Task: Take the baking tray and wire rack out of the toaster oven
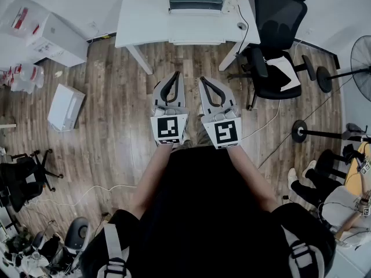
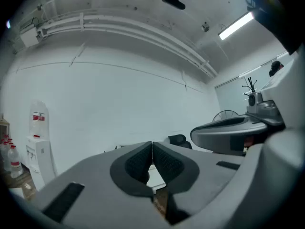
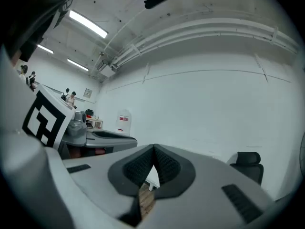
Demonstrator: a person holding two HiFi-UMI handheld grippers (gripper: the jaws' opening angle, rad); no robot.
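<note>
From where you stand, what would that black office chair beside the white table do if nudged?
The office chair would probably roll: its spread legs seem to end in small wheels, and the wooden floor looks smooth. It may also swivel. With its tall back and armrests, it is likely awkward to lift.

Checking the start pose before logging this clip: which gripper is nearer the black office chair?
Right. In the head view the right gripper lies left of the black office chair; the left gripper lies farther left, on the right gripper's other side.
</note>
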